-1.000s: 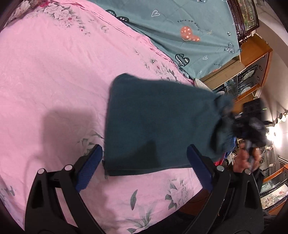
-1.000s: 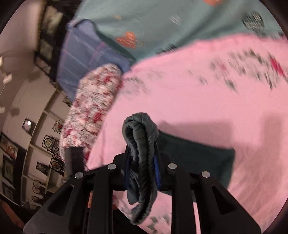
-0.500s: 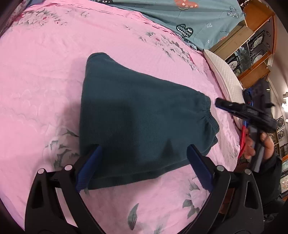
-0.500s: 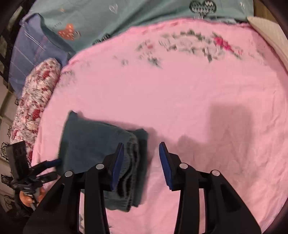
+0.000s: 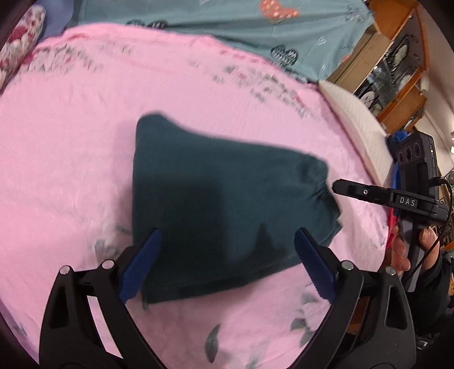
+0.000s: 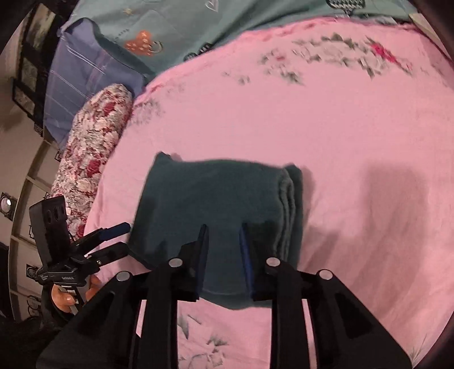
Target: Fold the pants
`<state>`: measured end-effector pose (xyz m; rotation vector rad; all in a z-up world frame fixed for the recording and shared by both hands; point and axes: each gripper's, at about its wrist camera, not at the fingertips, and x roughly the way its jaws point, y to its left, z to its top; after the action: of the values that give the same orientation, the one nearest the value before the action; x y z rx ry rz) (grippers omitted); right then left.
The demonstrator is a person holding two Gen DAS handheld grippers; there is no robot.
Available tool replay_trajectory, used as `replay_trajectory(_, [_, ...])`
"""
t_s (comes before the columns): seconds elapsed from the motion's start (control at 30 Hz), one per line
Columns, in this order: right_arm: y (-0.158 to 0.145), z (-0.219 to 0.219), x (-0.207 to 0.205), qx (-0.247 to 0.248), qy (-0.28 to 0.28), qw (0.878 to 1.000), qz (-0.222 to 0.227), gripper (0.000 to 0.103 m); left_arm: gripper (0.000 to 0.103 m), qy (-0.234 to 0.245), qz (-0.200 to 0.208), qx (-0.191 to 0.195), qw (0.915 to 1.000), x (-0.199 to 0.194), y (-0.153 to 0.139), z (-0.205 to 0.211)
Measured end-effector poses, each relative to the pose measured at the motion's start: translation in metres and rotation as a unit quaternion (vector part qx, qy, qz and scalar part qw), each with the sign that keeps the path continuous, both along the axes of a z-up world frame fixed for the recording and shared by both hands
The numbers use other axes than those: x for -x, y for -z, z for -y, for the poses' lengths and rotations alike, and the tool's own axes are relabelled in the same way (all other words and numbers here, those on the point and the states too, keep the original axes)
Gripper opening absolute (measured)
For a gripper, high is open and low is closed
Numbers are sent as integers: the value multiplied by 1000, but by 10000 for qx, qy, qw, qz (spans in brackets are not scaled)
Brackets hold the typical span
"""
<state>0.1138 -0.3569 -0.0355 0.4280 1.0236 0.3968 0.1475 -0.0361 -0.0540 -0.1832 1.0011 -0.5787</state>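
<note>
Item: dark teal pants (image 5: 227,210), folded into a flat stack, lying on a pink floral bedsheet (image 5: 71,147); its blurred far floral print is hard to make out. Left gripper (image 5: 225,262): fingers spread wide, empty, over the stack's near edge. Right gripper (image 6: 224,249): fingers narrowly parted, nothing between them. Teal blanket (image 5: 227,25) beyond, cut off by the frame.
</note>
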Motion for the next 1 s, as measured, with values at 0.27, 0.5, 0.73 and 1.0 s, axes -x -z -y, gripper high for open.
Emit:
replay_trajectory(0.27, [45, 0, -47, 404, 621, 9961, -470, 25, 97, 153, -6, -1084, 9940, -23, 35, 39])
replay_trajectory(0.5, [-15, 14, -3, 487, 584, 9955, 567, 102, 100, 319, -61, 496, 9982, -29, -17, -25])
replay_trajectory(0.73, [25, 54, 1, 373, 681, 9965, 305, 102, 101, 25, -890, 1691, 9816, -70, 10, -71])
replay_trajectory(1.0, [51, 29, -15, 481, 255, 9982, 233, 96, 101, 13, -1180, 1396, 9832, -80, 38, -53])
